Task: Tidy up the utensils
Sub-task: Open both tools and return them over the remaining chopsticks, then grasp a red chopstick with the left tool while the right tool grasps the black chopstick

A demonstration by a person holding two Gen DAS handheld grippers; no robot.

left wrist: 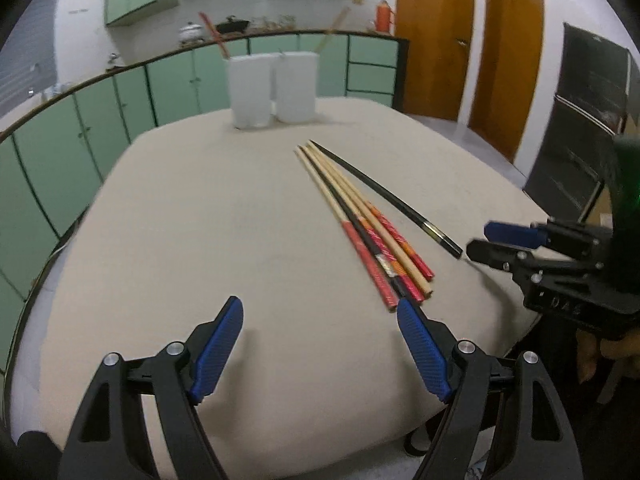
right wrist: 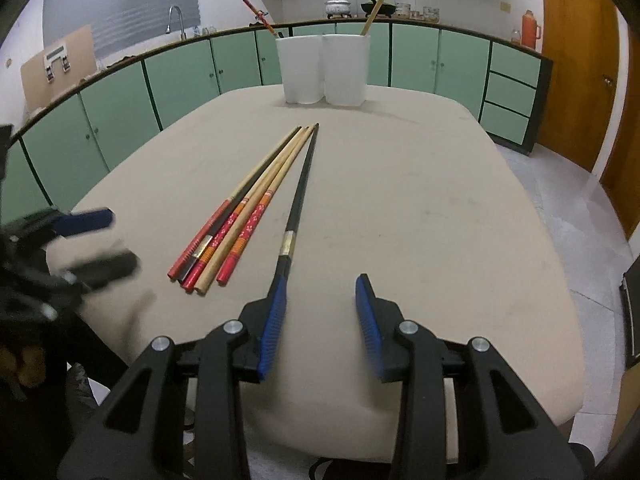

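Observation:
Several chopsticks (left wrist: 360,220) lie bunched on the beige table (left wrist: 200,240), some plain wood, some with red patterned ends; they also show in the right wrist view (right wrist: 244,208). A black chopstick (left wrist: 384,192) lies apart to their right, also in the right wrist view (right wrist: 300,188). Two white holders (left wrist: 272,90) stand at the far edge, each with one chopstick in it; they also show in the right wrist view (right wrist: 324,70). My left gripper (left wrist: 320,312) is open, its right finger by the bunch's near ends. My right gripper (right wrist: 320,292) is open, its left finger at the black chopstick's near end.
Green cabinets (right wrist: 180,76) and a counter with pots run behind the table. Orange doors (left wrist: 472,40) stand at the right. The right gripper (left wrist: 476,240) shows in the left wrist view; the left gripper (right wrist: 100,240) shows blurred in the right wrist view.

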